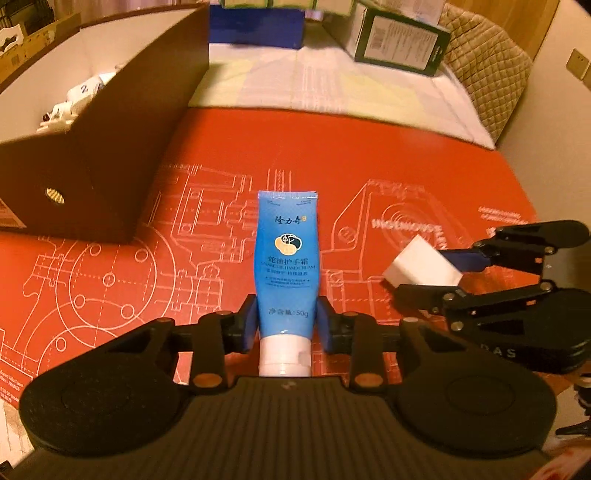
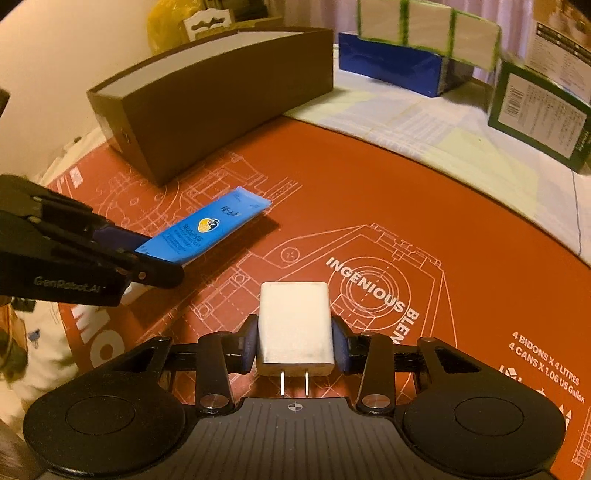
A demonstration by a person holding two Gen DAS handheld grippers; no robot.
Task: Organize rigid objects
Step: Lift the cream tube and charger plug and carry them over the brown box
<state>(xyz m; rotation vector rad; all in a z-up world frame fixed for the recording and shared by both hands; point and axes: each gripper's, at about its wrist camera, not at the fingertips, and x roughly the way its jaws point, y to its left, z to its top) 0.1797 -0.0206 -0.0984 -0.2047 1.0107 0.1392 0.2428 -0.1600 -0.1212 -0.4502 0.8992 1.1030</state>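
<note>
The brown box runs off the left edge of the left wrist view, and its wall hides most of the contents; only some white pieces, one marked with a 2, peek over the rim. The hand cream tube has its white cap end tucked behind the left gripper body. The charger plug shows its two prongs (their tips slip behind the right gripper housing). The small print on the green carton is too blurred to read.

Warm dim indoor light, orange cast; strong fisheye bend at edges; far boxes blurred, soft shadows.
</note>
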